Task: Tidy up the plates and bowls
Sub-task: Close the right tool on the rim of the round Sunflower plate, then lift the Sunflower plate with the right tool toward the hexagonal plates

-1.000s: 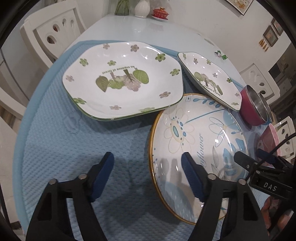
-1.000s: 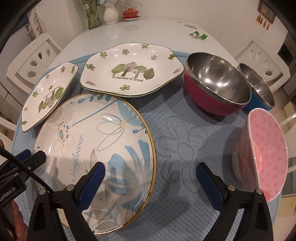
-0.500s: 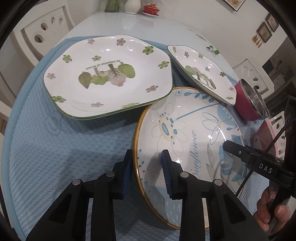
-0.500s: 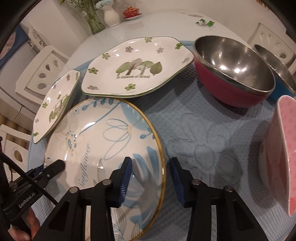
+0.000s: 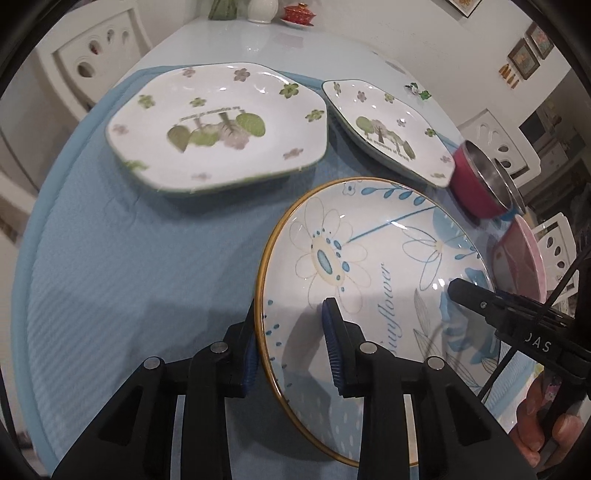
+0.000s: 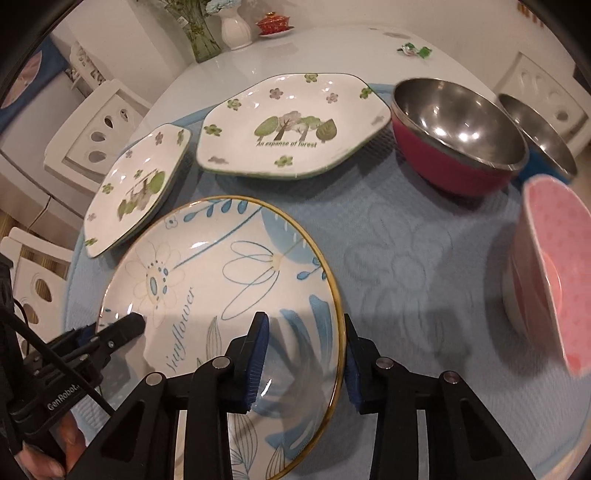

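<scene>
A round sunflower plate [image 5: 373, 266] with a gold rim and blue leaves lies on the blue mat; it also shows in the right wrist view [image 6: 229, 280]. My left gripper [image 5: 291, 347] is shut on its left rim. My right gripper [image 6: 303, 354] is shut on its right rim. The plate looks slightly lifted. Two white octagonal forest plates lie beyond it, one at the left [image 5: 221, 125] and one at the right [image 5: 388, 129]; both show in the right wrist view, one [image 6: 291, 125] beside the other [image 6: 140, 188].
A red steel bowl [image 6: 458, 129], a blue steel bowl [image 6: 539, 136] and a pink dotted bowl [image 6: 554, 258] stand at the right on the blue mat [image 5: 110, 277]. A vase [image 6: 234, 26] and a red cup [image 6: 273, 23] stand far back. White chairs surround the table.
Both grippers went from wide open to shut on opposite rims of the sunflower plate. The plate has shifted and risen slightly.
</scene>
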